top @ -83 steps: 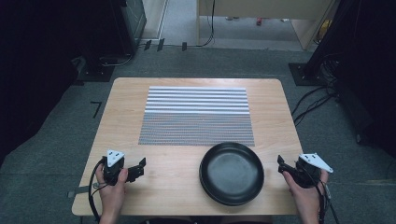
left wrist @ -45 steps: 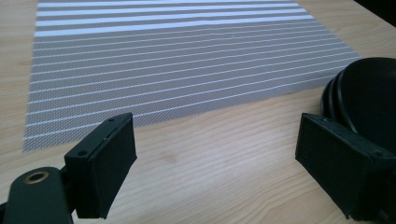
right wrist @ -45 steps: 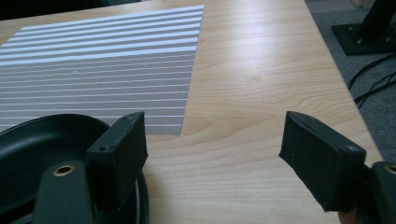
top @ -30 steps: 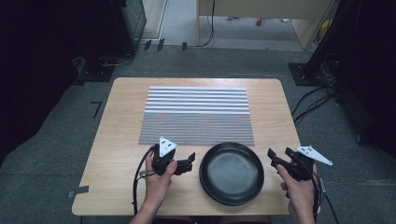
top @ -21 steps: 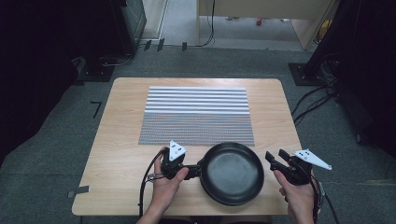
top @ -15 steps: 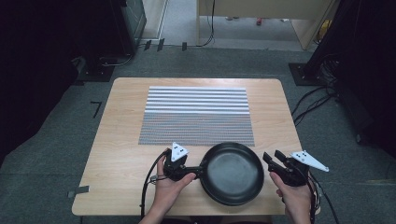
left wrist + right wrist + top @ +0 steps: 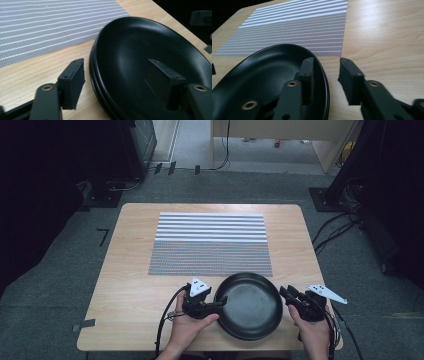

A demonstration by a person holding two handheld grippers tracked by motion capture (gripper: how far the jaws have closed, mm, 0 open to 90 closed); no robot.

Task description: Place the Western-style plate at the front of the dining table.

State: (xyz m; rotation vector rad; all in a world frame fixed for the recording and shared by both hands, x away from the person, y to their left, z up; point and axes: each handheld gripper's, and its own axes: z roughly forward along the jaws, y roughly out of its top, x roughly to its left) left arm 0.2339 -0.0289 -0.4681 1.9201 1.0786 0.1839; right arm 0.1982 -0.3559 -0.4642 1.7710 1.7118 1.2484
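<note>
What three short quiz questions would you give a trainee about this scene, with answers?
1. True or false: the black plate lies wholly on the striped mat.
2. What is between the jaws of the left tool? A) the plate's rim B) the mat's edge C) nothing
3. Do both pads of the right tool press on the plate?

Key:
1. False. It rests mostly on the bare wooden table.
2. A.
3. No. A gap shows at the outer pad. The jaws of both tools have just been closing, with the rim between them.
</note>
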